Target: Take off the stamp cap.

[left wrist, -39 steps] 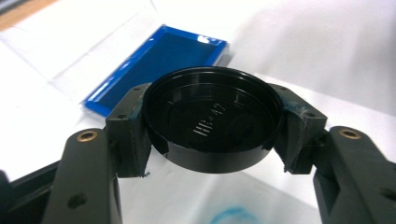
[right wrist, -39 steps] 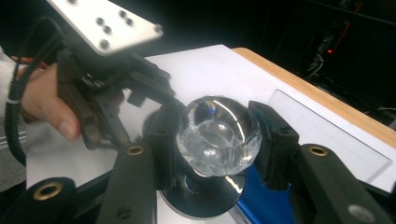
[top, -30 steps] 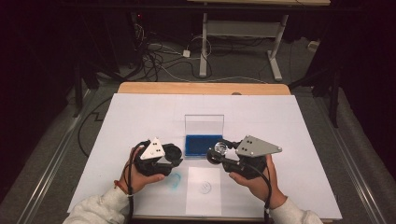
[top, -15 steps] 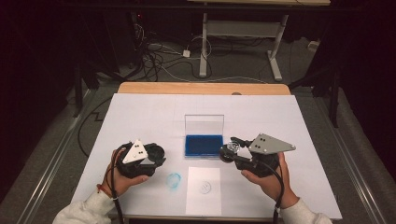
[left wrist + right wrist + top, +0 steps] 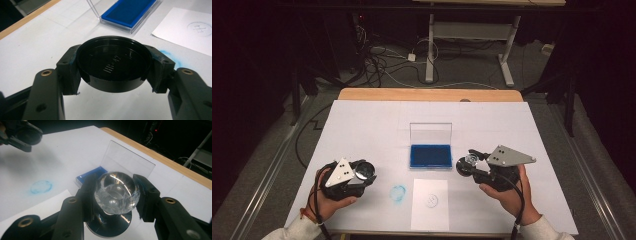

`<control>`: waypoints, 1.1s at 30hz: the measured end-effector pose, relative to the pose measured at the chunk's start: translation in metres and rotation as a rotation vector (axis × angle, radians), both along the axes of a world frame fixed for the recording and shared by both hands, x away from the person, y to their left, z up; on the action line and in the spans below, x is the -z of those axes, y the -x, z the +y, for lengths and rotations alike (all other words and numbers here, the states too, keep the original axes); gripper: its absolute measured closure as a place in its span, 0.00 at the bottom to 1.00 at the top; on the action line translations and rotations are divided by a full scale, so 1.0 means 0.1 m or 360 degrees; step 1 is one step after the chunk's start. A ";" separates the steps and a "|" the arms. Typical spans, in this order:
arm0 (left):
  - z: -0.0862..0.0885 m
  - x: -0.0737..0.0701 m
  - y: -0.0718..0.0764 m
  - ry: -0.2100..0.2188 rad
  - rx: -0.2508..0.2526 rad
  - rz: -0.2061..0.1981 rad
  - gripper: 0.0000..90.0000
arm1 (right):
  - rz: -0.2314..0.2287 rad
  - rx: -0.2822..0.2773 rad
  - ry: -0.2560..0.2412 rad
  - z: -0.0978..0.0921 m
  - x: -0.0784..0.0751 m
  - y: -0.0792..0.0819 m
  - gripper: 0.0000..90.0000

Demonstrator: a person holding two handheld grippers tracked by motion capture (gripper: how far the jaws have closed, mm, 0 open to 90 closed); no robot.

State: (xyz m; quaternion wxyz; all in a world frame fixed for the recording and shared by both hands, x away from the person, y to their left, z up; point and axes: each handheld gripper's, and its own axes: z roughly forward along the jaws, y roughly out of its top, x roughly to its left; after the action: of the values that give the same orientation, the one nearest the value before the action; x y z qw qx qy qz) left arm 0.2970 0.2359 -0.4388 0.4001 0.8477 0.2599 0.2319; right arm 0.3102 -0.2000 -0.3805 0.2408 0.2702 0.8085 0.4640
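My left gripper (image 5: 363, 173) is shut on a black round cap (image 5: 113, 72) with raised lettering, held flat between the jaws at the table's front left. My right gripper (image 5: 466, 164) is shut on the clear faceted knob (image 5: 116, 191) of a stamp, whose black disc base (image 5: 110, 223) hangs below the jaws. Between the two hands lies a blue ink pad (image 5: 430, 156) in a clear case, its lid (image 5: 430, 133) standing upright. A white paper sheet (image 5: 430, 205) with a faint round imprint lies in front of the pad.
A blue ink smudge (image 5: 398, 193) marks the white table cover (image 5: 362, 125) left of the paper. A wooden table edge (image 5: 427, 94) runs along the back. Cables and a desk frame (image 5: 467, 35) are on the floor beyond.
The two grippers were close together in front of the ink pad; they have pulled apart, the left going left with the cap and the right going right with the stamp.
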 end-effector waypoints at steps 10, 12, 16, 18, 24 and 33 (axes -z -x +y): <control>0.03 0.08 0.10 -0.0011 -0.0001 0.0053 0.41 | 0.0048 0.0021 0.0040 -0.06 -0.03 -0.05 0.63; 0.03 0.08 0.10 -0.0016 -0.0005 0.0052 0.41 | 0.0048 0.0024 0.0037 -0.06 -0.04 -0.07 0.63; 0.03 0.09 0.08 -0.0009 0.0008 0.0068 0.41 | 0.0070 -0.0009 0.0050 -0.02 -0.05 -0.10 0.63; 0.02 0.10 0.08 -0.0015 0.0012 0.0066 0.41 | 0.0072 -0.0013 0.0063 0.00 -0.05 -0.11 0.63; 0.03 0.12 0.06 -0.0014 0.0015 0.0085 0.41 | 0.0102 -0.0053 0.0119 0.16 -0.04 -0.25 0.63; 0.02 0.14 0.02 0.0000 0.0030 0.0097 0.41 | 0.0124 -0.0065 0.0109 0.34 -0.03 -0.42 0.63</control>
State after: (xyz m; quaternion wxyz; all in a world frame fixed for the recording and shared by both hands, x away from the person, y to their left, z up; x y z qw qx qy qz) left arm 0.2947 0.2382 -0.4529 0.3942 0.8568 0.2639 0.2021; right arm 0.3520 -0.1660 -0.3771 0.2087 0.2630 0.8381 0.4301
